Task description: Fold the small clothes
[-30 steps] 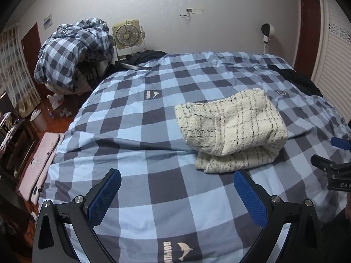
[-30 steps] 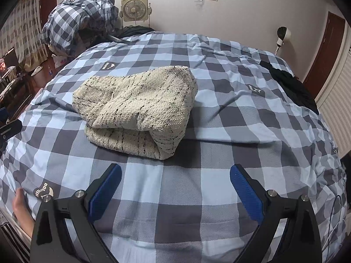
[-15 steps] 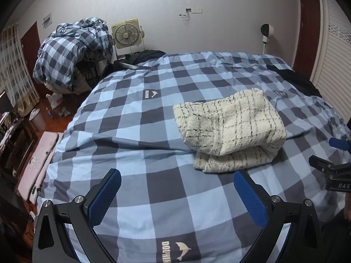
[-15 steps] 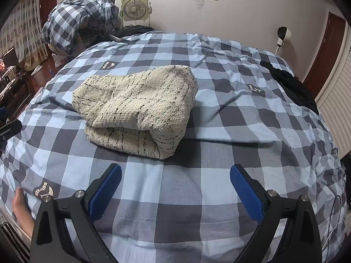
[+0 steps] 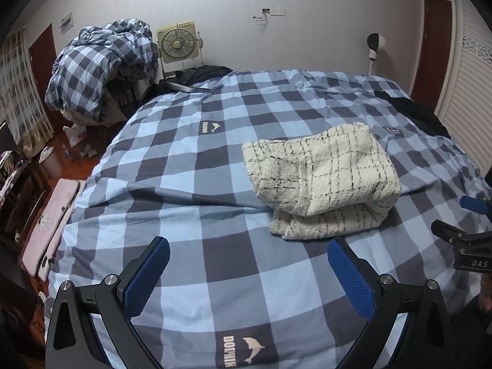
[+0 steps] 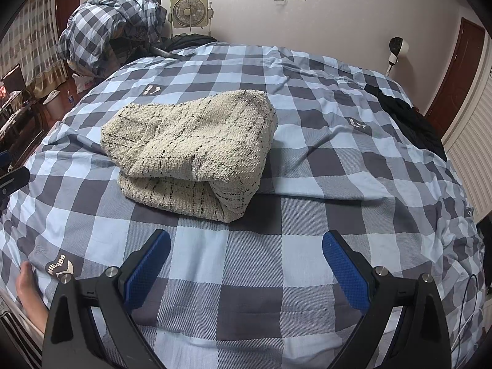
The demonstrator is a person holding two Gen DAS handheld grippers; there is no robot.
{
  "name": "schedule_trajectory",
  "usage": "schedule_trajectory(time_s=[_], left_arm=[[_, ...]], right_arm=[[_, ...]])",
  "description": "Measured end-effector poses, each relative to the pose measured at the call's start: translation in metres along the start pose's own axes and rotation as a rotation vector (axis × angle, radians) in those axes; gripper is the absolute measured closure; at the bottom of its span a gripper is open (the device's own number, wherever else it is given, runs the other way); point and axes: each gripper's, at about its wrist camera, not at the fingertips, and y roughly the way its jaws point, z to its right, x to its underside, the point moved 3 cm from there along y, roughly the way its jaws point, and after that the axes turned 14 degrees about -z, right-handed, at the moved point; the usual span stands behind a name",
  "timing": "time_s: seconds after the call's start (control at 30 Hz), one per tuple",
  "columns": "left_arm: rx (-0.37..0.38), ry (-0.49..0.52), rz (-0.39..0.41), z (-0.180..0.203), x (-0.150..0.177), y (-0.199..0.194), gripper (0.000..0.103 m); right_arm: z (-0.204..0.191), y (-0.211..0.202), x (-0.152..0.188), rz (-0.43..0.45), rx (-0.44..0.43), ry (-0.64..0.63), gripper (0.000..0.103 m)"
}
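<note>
Cream boucle with thin black checks: that is the small garment (image 5: 323,178), and it lies folded into a thick bundle on the bed (image 5: 190,203), on the blue-and-grey checked cover, a little toward the person's right of the middle. One layer is doubled over another, with a rounded fold at the right end in the right wrist view and the lower layer peeking out along the near edge. It looks like a fold that is largely made, though the top layer sits slightly askew, so a last squaring-up may yet be wanted.

Both tools hang back from it. Nearer the foot of the bed, the left gripper (image 5: 246,272) hovers over bare cover, its blue-padded fingers (image 5: 147,273) spread wide with nothing between them. Beside it, the right gripper (image 6: 246,266) is the same, its fingers (image 6: 344,266) parted wide and empty, the bundle lying just beyond and somewhat to the left of its line. I judge they are held apart and low like this either to let the cloth settle or to line up for another pass.

At the lower left of the right wrist view part of a hand (image 6: 27,292) rests at the bed's edge. Against the far wall stand a fan (image 6: 190,9) and a heap of checked bedding (image 6: 113,21), well clear of the work.
</note>
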Motion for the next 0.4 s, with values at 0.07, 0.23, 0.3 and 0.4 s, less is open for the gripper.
schedule_trajectory(time_s=[0.07,0.23,0.3,0.4], left_arm=[[-0.003,0.003,-0.004,0.0000,0.0003,0.0008,0.000],[-0.010,0.004,-0.015,0.0005,0.0013,0.0027,0.000],[-0.006,0.010,-0.013,0.0013,0.0015,0.0024,0.000],[-0.004,0.021,-0.017,0.0041,0.0022,0.0034,0.000]], right_arm=[[0.0001,-0.0001,-0.0004,0.000,0.000,0.000,0.006],[0.0000,0.0002,-0.0004,-0.001,0.000,-0.001,0.006],[-0.0001,-0.0001,-0.0003,0.000,0.001,0.000,0.006],[-0.0001,0.0000,-0.0004,0.000,0.000,0.000,0.006]])
